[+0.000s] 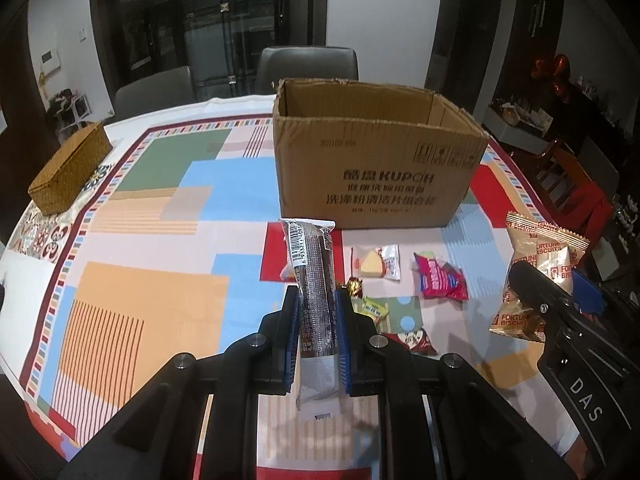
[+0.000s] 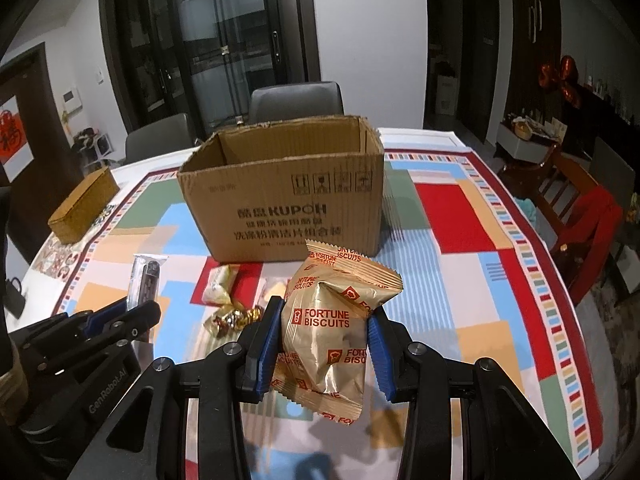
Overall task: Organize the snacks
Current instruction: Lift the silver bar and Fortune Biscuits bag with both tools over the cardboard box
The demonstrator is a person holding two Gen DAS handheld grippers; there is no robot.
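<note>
left gripper [image 1: 316, 324]: clamped on dark stick-shaped snack pack [image 1: 314, 288], blue pads pressing both long sides, pack pointing away toward the box, clear of the cloth.
right gripper [image 2: 322, 338]: part-closed around gold fortune biscuits bag [image 2: 328, 320], pads denting its sides, bag lifted off the table.
cardboard box [image 1: 376, 168]: open-topped, standing just beyond both held packs; inside wall visible, floor hidden, so contents cannot be told.
loose snacks: triangular cake pack [image 1: 376, 264], red-and-blue wrapper [image 1: 440, 278], gold foil candy [image 1: 355, 286], green packet [image 1: 374, 310] and red-and-white packet [image 1: 412, 340] lying on the tablecloth [image 1: 160, 240] between grippers and box; pale yellow pack [image 2: 218, 286] near the box front.
woven basket [image 1: 70, 168]: well apart at the far left, lid on, untouched.
progress: early or mid-way by judgement; two packs in hand and not yet dropped, at least six more left on the cloth.
next: likely carrying both over the box rim and releasing.
</note>
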